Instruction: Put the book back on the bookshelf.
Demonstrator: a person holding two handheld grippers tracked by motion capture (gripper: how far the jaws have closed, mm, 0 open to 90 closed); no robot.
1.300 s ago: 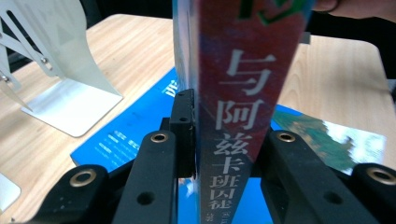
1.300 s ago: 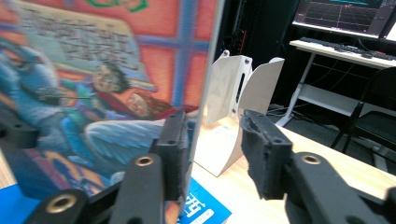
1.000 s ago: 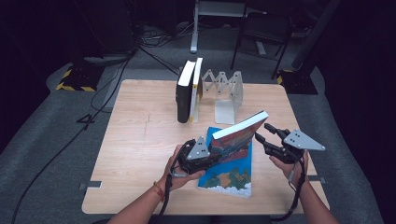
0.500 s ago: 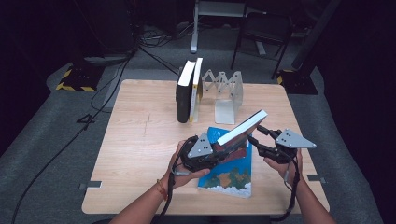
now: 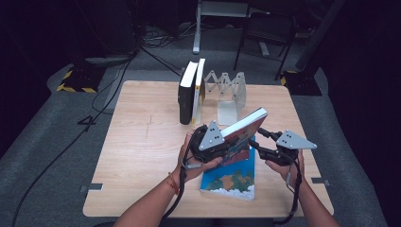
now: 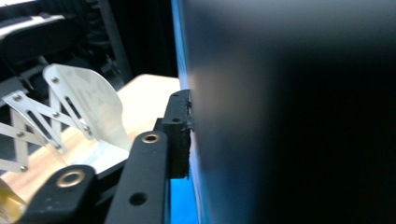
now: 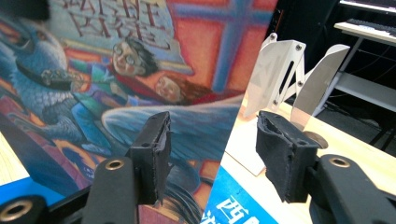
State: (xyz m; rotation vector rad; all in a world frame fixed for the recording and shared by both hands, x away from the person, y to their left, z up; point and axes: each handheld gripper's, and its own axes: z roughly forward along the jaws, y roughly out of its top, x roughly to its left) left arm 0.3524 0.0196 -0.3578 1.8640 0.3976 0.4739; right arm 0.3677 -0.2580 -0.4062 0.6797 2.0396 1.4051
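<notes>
High view: the left claw (image 5: 222, 142) pinches the near edge of a tilted picture-cover book (image 5: 243, 130), lifted off a second, blue book (image 5: 229, 177) lying flat on the wooden surface (image 5: 142, 142); its jaws have just been closing on it. The right claw (image 5: 257, 142) sits just beside the tilted book's lower edge. Left gripper view: one black pad presses on the book's cover (image 6: 280, 112). Right gripper view: the right claw (image 7: 210, 149) stands spread, the book's edge (image 7: 140, 70) between its pads, the metal bookend (image 7: 299, 79) beyond.
</notes>
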